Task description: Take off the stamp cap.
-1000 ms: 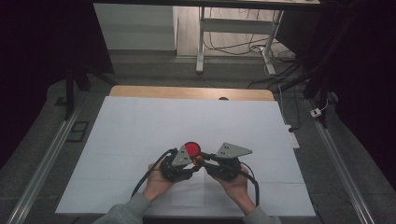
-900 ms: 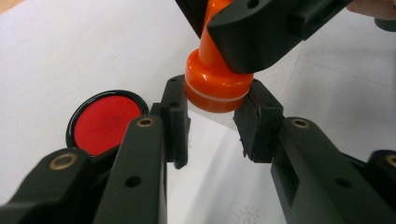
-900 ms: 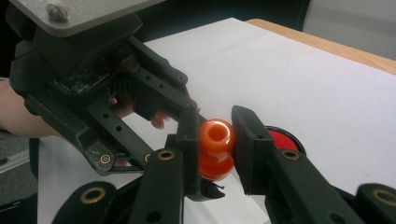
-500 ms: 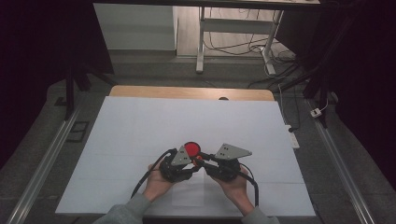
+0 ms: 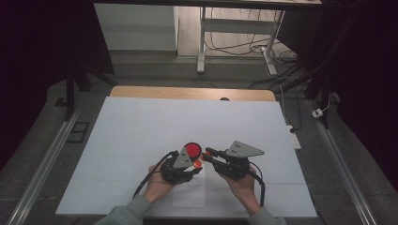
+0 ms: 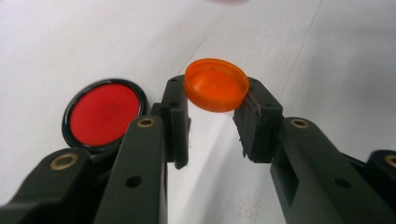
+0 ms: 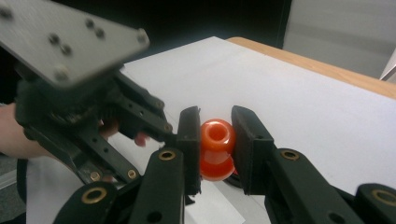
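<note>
My left gripper (image 6: pixel 217 89) is shut on a small orange cap (image 6: pixel 215 84), hollow side up, just above the white table. My right gripper (image 7: pixel 217 114) is shut on a rounded orange piece (image 7: pixel 217 135) with a hole in its top. In the high view both grippers meet nose to nose near the table's front, left gripper (image 5: pixel 196 165) and right gripper (image 5: pixel 206 156), with the orange parts (image 5: pixel 199 163) between them. A red disc with a black rim (image 6: pixel 103 114) lies flat on the table beside the left jaws, just behind them from above (image 5: pixel 192 150).
White paper covers the table (image 5: pixel 141 126), with a wooden edge (image 5: pixel 187 93) at the far side. The left gripper's grey plate (image 7: pixel 60 42) looms close in the right gripper view. Metal rails (image 5: pixel 44 164) run along both sides. Table legs and cables (image 5: pixel 234 42) lie beyond.
The right gripper has shifted slightly to the right, so a sliver of orange now shows between the two grippers. The left gripper and the red disc have stayed put.
</note>
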`<state>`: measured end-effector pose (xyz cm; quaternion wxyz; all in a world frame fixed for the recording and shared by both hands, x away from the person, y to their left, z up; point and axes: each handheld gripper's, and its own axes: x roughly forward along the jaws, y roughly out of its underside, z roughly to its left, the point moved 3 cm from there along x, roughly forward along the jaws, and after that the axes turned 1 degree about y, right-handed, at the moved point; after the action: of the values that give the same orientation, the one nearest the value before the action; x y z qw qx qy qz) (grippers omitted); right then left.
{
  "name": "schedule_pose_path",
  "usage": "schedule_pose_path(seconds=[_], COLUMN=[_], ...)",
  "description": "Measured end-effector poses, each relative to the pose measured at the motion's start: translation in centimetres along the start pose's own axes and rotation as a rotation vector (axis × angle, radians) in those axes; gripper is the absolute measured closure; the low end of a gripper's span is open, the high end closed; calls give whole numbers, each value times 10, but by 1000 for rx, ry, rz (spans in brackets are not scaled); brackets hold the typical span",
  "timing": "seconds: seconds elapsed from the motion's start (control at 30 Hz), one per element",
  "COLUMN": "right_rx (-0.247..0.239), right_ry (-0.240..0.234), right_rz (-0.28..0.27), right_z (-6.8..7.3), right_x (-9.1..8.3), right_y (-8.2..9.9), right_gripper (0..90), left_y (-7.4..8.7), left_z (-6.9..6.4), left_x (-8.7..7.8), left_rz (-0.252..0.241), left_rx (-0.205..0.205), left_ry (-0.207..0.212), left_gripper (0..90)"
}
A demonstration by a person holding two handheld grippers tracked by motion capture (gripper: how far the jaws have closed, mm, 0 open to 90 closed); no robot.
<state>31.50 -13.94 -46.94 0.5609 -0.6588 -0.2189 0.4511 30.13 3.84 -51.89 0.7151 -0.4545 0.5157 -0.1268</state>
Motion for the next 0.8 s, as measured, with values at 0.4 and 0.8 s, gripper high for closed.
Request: schedule_pose_path(seconds=[0.4,0.8], right_rx=[4,1], right_ry=[-1,-2], right_rz=[-8,-9], right_z=[-1,-2], right_x=[0,-2], right_y=[1,0], right_gripper=[738,738], left_y=[4,13], left_z=[9,16], left_x=[-12,-34], left_rz=[-37,-59], left_rx=[-8,-35], left_ry=[-24,-34], left_gripper=[654,653])
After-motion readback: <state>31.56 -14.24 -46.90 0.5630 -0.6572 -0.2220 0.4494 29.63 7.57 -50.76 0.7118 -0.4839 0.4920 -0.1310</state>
